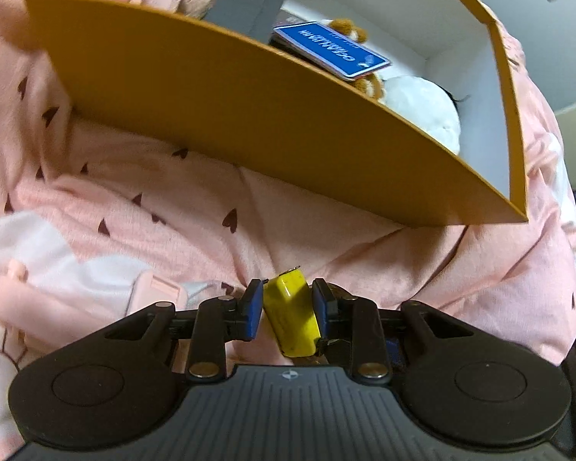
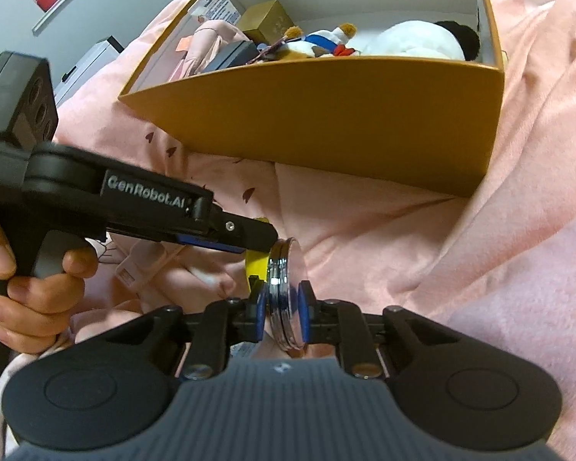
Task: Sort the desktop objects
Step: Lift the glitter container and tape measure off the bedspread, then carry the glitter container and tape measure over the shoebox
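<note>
My left gripper [image 1: 287,309] is shut on a small yellow object [image 1: 292,313] with a metal clip, held above the pink blanket in front of the orange box [image 1: 226,115]. It also shows in the right wrist view [image 2: 249,242], held by a hand, with the yellow object [image 2: 256,267] under its fingers. My right gripper [image 2: 282,309] is shut on a round silver compact mirror [image 2: 286,292], held on edge just beside the left gripper. The orange box [image 2: 326,115] lies ahead and holds plush toys, a blue card [image 1: 330,50] and dark items.
A pink blanket [image 1: 153,199] with small dark hearts covers the surface. A pale pink flat item [image 1: 153,292] lies at the lower left. In the box are a white plush [image 2: 414,44], a gold box [image 2: 265,19] and a pink fabric item [image 2: 207,42].
</note>
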Demonstrator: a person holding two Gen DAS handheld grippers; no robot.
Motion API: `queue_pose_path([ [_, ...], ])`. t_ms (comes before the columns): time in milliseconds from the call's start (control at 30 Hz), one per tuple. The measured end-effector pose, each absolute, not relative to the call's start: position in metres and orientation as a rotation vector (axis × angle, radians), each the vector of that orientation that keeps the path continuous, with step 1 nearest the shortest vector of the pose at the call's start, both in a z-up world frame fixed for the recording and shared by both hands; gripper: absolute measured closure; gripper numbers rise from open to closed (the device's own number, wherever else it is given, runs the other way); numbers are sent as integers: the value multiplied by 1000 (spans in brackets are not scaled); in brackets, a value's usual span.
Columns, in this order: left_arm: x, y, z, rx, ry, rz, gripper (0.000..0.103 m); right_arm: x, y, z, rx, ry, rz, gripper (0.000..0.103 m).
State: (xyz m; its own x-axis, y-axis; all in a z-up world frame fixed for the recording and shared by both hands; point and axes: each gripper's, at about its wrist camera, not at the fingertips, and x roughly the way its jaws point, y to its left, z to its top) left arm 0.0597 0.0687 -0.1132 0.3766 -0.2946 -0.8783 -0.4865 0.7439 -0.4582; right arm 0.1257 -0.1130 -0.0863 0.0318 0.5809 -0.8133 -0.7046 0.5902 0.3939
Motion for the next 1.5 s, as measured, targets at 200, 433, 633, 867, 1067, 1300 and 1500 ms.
queue_pose_path([
  [200,58,71,-116,-838,1197,194,72,114,-105,-83,-200,1142,1033,84],
  [433,61,62,-117,-797,1193,212,72,117,-107,-85,-176,1164,1008,84],
  [633,58,55,-111,-729,1192,218,75,127,-115,-92,-104,1223,906,85],
  [867,67,35,-114,-562,1243,160,73,126,-111,-92,-113,1222,912,85],
  [1067,62,39,-112,-587,1208,142,77,126,-113,-91,-109,1212,900,89],
  [1300,52,43,-95,-546,1148,86,81,130,-125,-82,-17,1177,895,89],
  [1500,50,45,-73,-527,1093,47,81,129,-126,-68,7,1131,875,89],
])
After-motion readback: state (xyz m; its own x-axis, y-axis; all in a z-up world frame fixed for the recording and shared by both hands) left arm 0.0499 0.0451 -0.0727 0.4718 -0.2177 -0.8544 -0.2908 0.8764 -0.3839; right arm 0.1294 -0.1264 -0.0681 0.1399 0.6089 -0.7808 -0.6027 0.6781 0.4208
